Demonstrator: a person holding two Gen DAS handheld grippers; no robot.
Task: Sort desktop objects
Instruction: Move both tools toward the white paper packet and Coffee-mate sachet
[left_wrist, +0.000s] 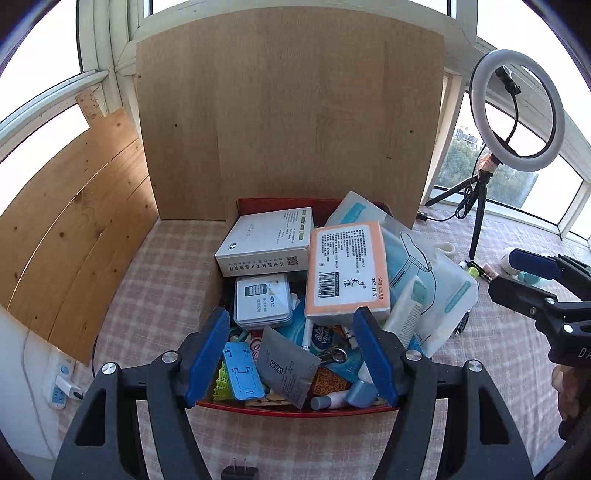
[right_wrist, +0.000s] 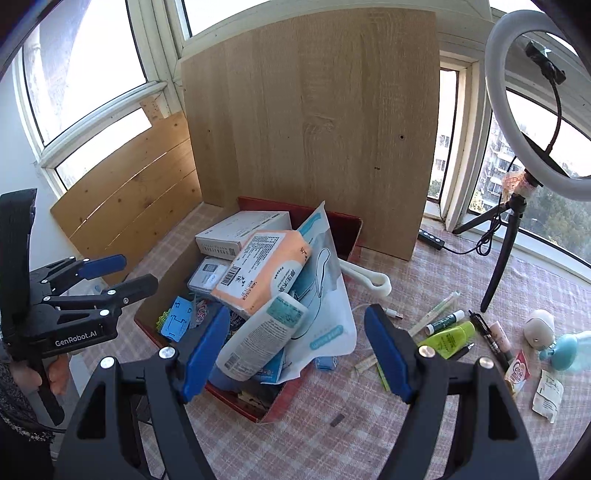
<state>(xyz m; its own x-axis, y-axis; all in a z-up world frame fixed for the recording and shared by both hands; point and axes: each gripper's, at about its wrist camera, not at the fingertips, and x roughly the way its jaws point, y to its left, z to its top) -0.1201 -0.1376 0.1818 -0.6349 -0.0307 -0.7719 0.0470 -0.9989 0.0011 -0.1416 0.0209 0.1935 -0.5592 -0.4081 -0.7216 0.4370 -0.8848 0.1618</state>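
Right wrist view: both spread, empty grippers (right_wrist: 297, 349) face the soft, light tissue pack (right_wrist: 264, 271) at twelve o'clock; pinch its narrow sides.

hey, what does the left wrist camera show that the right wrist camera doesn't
Only the left wrist view shows the power strip at the table's left edge and the grey foil pouch in the box. Only the right wrist view shows the loose items right of the box: the green tube, the white sachet and the USB plug. Both show the red box, the orange tissue pack, the white carton, the ring light, and both grippers open and empty: left gripper, right gripper.
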